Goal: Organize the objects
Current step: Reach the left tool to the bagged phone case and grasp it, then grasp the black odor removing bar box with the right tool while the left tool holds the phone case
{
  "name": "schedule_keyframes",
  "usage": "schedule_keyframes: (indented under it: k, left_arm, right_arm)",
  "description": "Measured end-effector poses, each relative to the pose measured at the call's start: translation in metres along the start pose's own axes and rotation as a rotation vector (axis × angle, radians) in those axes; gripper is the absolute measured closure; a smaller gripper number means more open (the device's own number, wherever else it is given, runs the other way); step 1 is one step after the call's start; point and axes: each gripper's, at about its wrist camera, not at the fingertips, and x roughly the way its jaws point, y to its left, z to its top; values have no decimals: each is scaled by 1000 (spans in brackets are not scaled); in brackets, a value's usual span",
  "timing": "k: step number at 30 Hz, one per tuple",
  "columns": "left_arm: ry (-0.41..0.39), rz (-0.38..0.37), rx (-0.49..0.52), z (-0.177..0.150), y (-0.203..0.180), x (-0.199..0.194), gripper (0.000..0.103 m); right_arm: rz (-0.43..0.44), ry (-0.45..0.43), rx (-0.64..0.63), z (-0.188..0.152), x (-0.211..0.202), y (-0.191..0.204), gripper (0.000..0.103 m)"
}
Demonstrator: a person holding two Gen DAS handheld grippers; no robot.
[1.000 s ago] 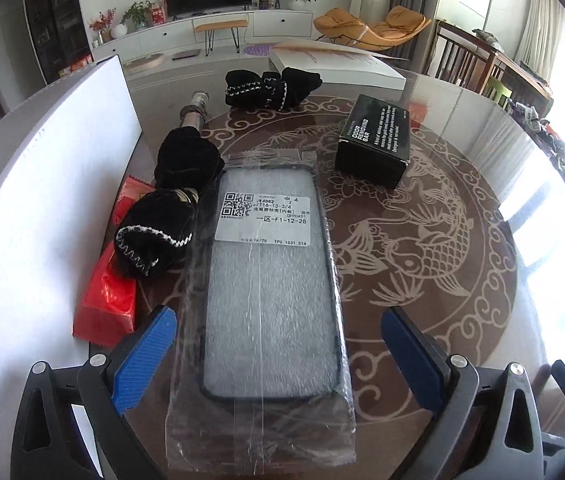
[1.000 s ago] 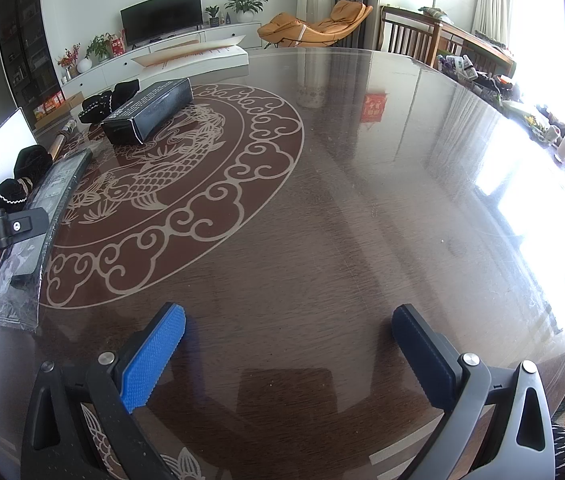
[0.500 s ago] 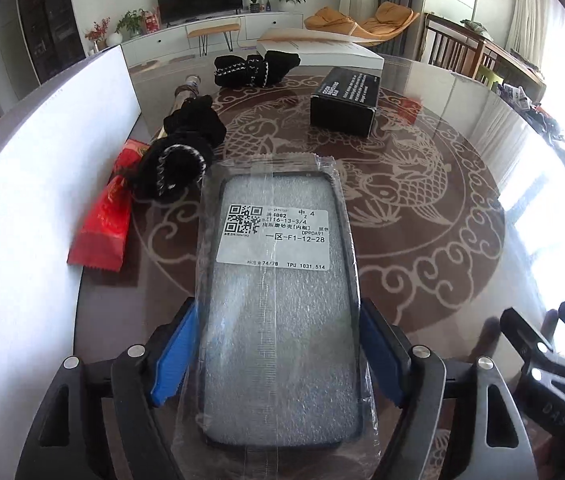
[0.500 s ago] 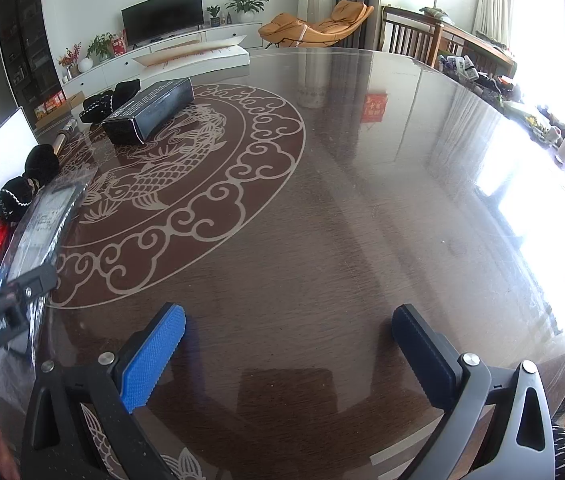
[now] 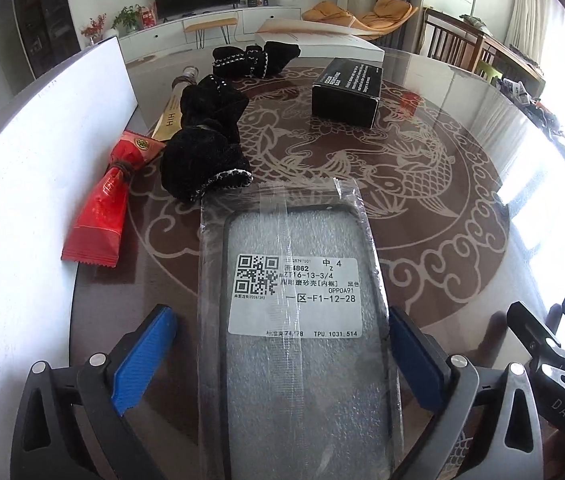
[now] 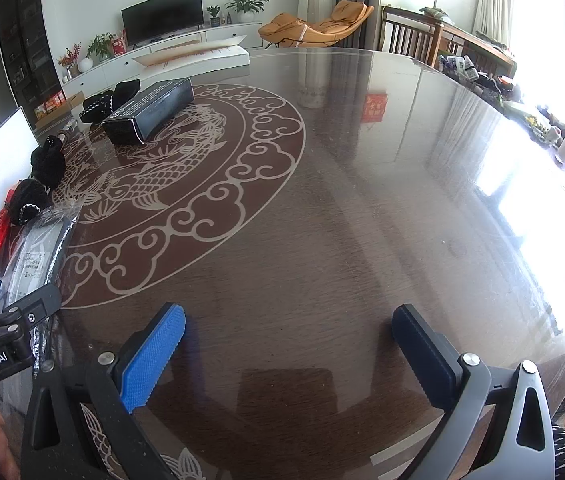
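Observation:
A phone case in a clear plastic bag with a white label lies flat on the dark glass table. My left gripper straddles its near half; its jaws are opening, and the blue pads stand off the bag's edges. The case's far end reaches a black sock bundle. From the right wrist view the case sits at the far left with the left gripper over it. My right gripper is open above bare table with nothing between its fingers.
Along the left runs a white board, with a red packet and a gold tube beside it. Farther back lie a second sock bundle, a black box and a flat white box.
The left jaws closed on the phone case, drew it back from beside the socks toward the near edge, then opened again. The right gripper has stayed put.

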Motion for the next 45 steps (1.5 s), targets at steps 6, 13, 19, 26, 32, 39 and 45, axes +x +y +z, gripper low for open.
schedule_keyframes:
  k: [6, 13, 19, 26, 32, 39, 45]
  left_arm:
    - [-32, 12, -19, -3, -1, -1, 0]
    - [-63, 16, -22, -5, -2, 0, 0]
    - [-63, 16, -22, -5, -2, 0, 0]
    - [-64, 16, -23, -5, -2, 0, 0]
    - [-64, 17, -22, -6, -2, 0, 0]
    - [-65, 15, -22, -6, -2, -2, 0]
    - [-65, 15, -22, -6, -2, -2, 0]
  right_arm:
    - [0, 0, 0, 0, 0, -1, 0]
    - [0, 0, 0, 0, 0, -1, 0]
    - [0, 0, 0, 0, 0, 0, 0]
    - [0, 0, 0, 0, 0, 0, 0]
    - [9, 4, -6, 0, 0, 0, 0]
    - [103, -7, 31, 18, 6, -1, 0]
    - [286, 23, -65, 105, 30, 52, 0]
